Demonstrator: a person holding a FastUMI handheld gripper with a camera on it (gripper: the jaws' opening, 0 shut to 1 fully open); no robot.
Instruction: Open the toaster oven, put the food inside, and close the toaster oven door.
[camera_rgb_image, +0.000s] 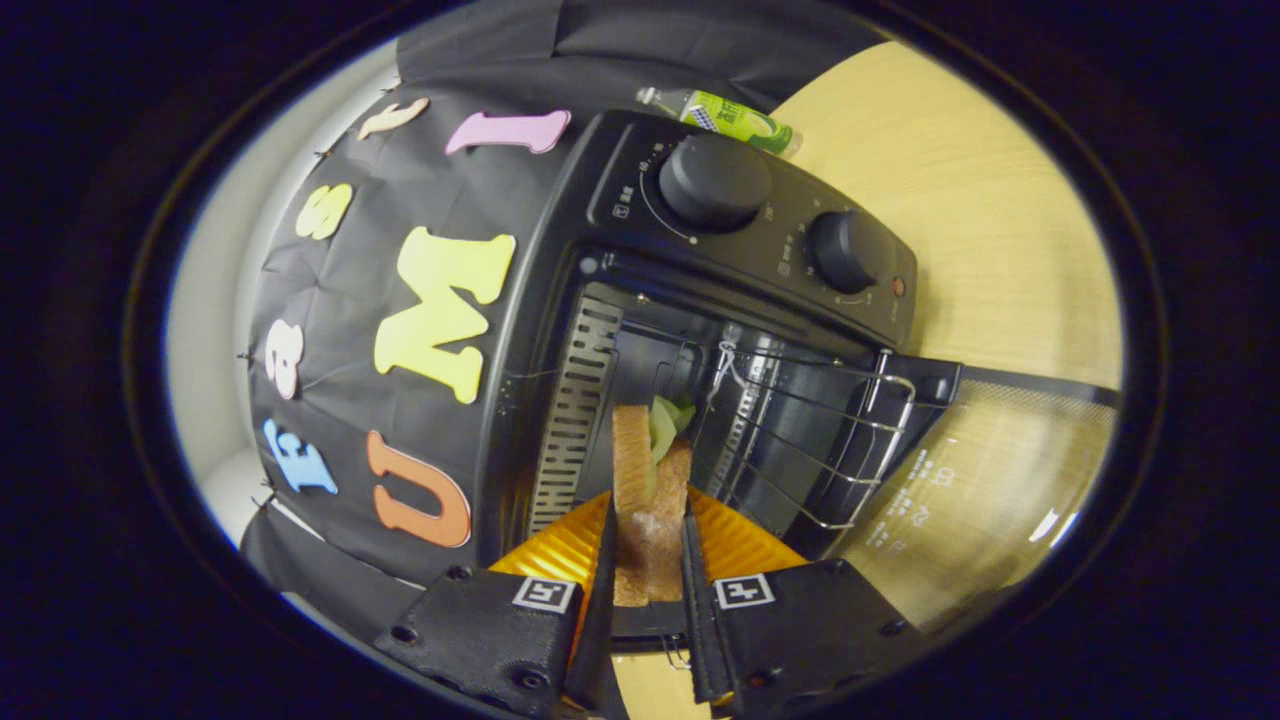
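Note:
A black toaster oven (700, 290) stands open just ahead of me, seen rolled to one side. Its glass door (980, 480) hangs folded down, and a wire rack (800, 430) sits partly slid out of the cavity. My gripper (648, 540) is shut on a sandwich (640, 470) of two bread slices with green lettuce. The sandwich stands on edge between the fingers, its far end at the mouth of the oven cavity, beside the rack. Two round knobs (715, 182) sit on the oven's control panel.
A green-labelled plastic bottle (735, 118) lies behind the oven on the light wooden table (990, 200). The booth's black cloth wall (400, 300) hangs close to the oven's other side.

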